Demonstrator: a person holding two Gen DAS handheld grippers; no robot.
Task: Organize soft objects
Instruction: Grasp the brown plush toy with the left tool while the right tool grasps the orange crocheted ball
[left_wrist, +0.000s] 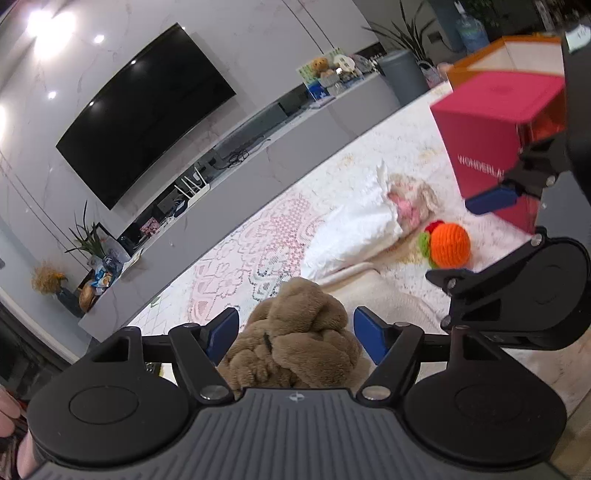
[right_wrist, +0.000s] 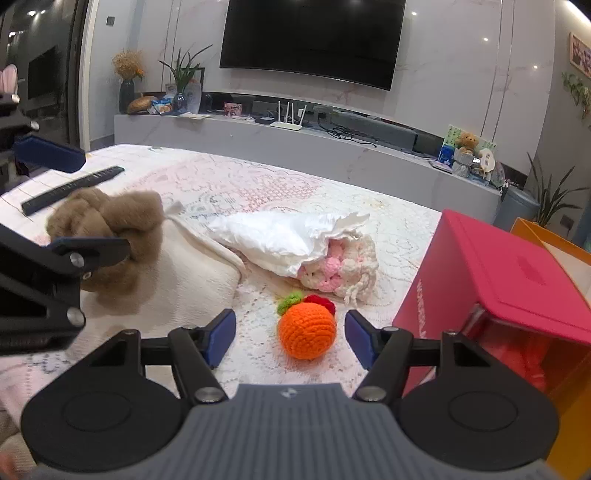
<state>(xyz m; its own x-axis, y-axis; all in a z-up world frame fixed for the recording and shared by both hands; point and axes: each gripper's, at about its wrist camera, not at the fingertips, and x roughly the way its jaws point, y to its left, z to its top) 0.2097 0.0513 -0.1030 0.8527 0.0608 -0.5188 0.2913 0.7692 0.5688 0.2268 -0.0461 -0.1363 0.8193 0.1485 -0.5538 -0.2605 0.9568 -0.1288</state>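
Observation:
A brown knotted plush (left_wrist: 295, 332) rests on a cream cushion (right_wrist: 184, 269). My left gripper (left_wrist: 295, 328) stands open around the plush, with a small gap showing at each blue pad. In the right wrist view the same plush (right_wrist: 110, 236) sits between the left gripper's (right_wrist: 74, 199) fingers. An orange crochet ball (right_wrist: 306, 330) with a green and red top lies on the lace cloth between the pads of my right gripper (right_wrist: 291, 334), which is open and not touching it. The ball (left_wrist: 448, 245) and the right gripper (left_wrist: 458, 238) also show at the right of the left wrist view.
A white cloth (right_wrist: 280, 236) covers a pink and white crochet piece (right_wrist: 343, 269) mid-table. A pink box (right_wrist: 498, 266) lies on its side at the right, an orange box (right_wrist: 546, 236) behind it. A black remote (right_wrist: 70, 186) lies far left. A TV console runs behind.

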